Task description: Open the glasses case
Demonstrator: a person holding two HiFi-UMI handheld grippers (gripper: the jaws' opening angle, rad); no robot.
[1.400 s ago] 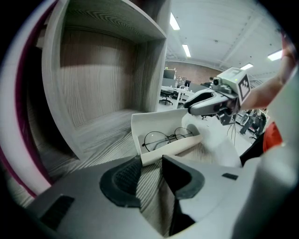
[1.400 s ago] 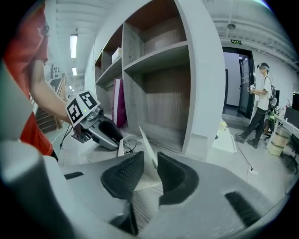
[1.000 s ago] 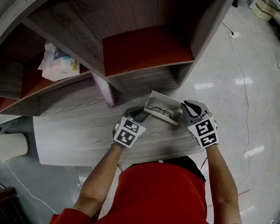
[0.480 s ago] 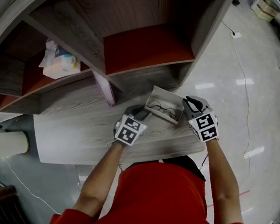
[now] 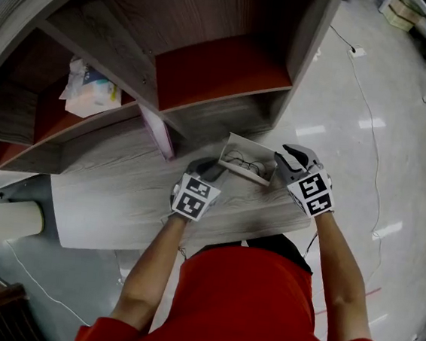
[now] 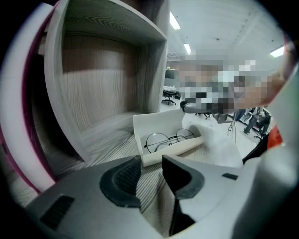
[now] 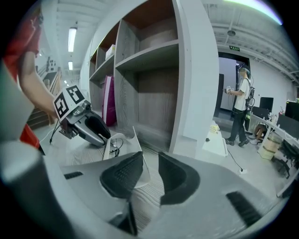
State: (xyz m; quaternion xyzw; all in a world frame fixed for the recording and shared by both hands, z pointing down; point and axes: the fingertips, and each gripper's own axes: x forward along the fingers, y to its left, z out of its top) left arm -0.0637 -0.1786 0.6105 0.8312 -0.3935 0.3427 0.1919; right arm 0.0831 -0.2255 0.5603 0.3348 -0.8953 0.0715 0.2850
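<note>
The left gripper (image 6: pixel 150 164) sat with its jaws a little apart and gripped nothing; the grey wood-grain tabletop (image 6: pixel 112 144) showed between them. The right gripper (image 7: pixel 150 162) had just been opening its jaws, and a thin white edge of the case lay in the gap beside one pad, unclamped. Just past the left tips, on the tabletop, lay the white rectangular glasses case (image 6: pixel 156 122). It was open, with thin black round-rimmed glasses (image 6: pixel 168 139) inside. Behind it rose a grey wooden shelf unit (image 5: pixel 216 68).
</note>
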